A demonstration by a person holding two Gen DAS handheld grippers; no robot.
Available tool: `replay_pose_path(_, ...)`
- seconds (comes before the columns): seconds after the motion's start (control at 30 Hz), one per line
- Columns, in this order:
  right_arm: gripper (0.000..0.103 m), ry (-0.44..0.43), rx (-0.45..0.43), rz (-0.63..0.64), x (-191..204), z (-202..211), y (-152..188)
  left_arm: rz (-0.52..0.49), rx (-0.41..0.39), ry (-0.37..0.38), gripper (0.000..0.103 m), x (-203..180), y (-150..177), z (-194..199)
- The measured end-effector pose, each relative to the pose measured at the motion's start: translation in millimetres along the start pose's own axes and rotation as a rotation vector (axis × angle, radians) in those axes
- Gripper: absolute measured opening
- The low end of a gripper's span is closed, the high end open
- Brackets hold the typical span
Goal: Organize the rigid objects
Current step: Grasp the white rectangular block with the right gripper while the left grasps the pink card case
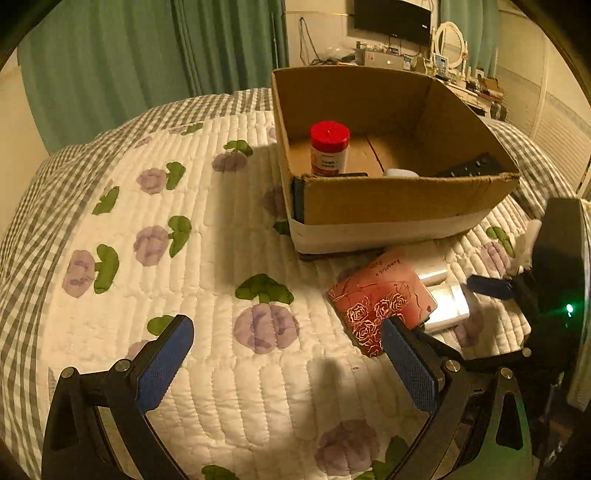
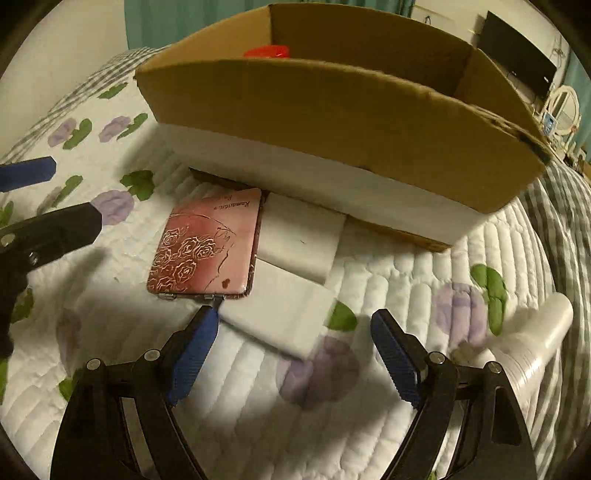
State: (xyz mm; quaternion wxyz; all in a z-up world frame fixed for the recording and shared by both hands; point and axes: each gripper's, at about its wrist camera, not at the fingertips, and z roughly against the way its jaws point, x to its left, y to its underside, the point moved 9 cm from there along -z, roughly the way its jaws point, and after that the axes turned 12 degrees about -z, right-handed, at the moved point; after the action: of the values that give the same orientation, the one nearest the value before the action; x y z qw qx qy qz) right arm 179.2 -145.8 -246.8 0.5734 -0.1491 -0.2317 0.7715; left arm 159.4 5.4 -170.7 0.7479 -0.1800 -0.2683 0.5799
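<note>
A cardboard box (image 1: 388, 206) (image 2: 332, 122) stands on the quilted bed. Inside it are a red-capped jar (image 1: 330, 147), a black remote (image 1: 471, 166) and a white object (image 1: 400, 172). A pink rose-patterned case (image 1: 380, 306) (image 2: 207, 247) lies in front of the box, beside two white flat blocks (image 2: 299, 232) (image 2: 277, 317). My left gripper (image 1: 284, 354) is open and empty, its right finger near the case. My right gripper (image 2: 291, 347) is open and empty, just above the nearer white block; it also shows in the left wrist view (image 1: 491, 286).
A white bottle (image 2: 532, 343) lies on the quilt at the right. The bed has a floral quilt (image 1: 221, 258) with a checked border. Green curtains hang behind, and a dresser with mirror and TV (image 1: 391, 18) stands at the back.
</note>
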Motion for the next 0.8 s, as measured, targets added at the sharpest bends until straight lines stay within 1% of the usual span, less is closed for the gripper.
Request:
replay_pose_path(0.07,0.079,-0.016,-0.001,0.001,3,-4,-2,-0.010,0.005,-0.007,0.103,-2,1,0)
replay_pose_path(0.1,0.067,-0.023,0.003,0.000,4,-6,-4,-0.011,0.011,-0.009,0.103,-1,2,-1)
replay_pose_path(0.13,0.065,-0.042,0.012,0.004,6,-7,-4,-0.009,0.016,-0.008,0.103,-1,2,-1)
replay_pose_path(0.27,0.065,-0.012,-0.017,0.035,4,3,-2,-0.002,0.032,-0.011,0.103,-1,4,-1)
replay_pose_path(0.43,0.065,0.097,-0.104,-0.006,-37,36,-5,-0.018,0.036,-0.023,0.103,-7,-4,1)
replay_pose_path(0.53,0.065,0.146,-0.148,-0.019,-61,52,-12,-0.003,0.052,-0.006,0.103,-18,-8,-3)
replay_pose_path(0.63,0.065,0.159,-0.158,-0.072,-85,57,-23,0.016,0.066,0.012,0.103,-32,-13,-9)
replay_pose_path(0.7,0.065,0.145,-0.156,-0.115,-90,58,-23,0.029,0.082,0.022,0.103,-39,-15,-16)
replay_pose_path(0.8,0.065,0.139,-0.160,-0.111,-88,54,-27,0.050,0.108,0.053,0.103,-51,-17,-28)
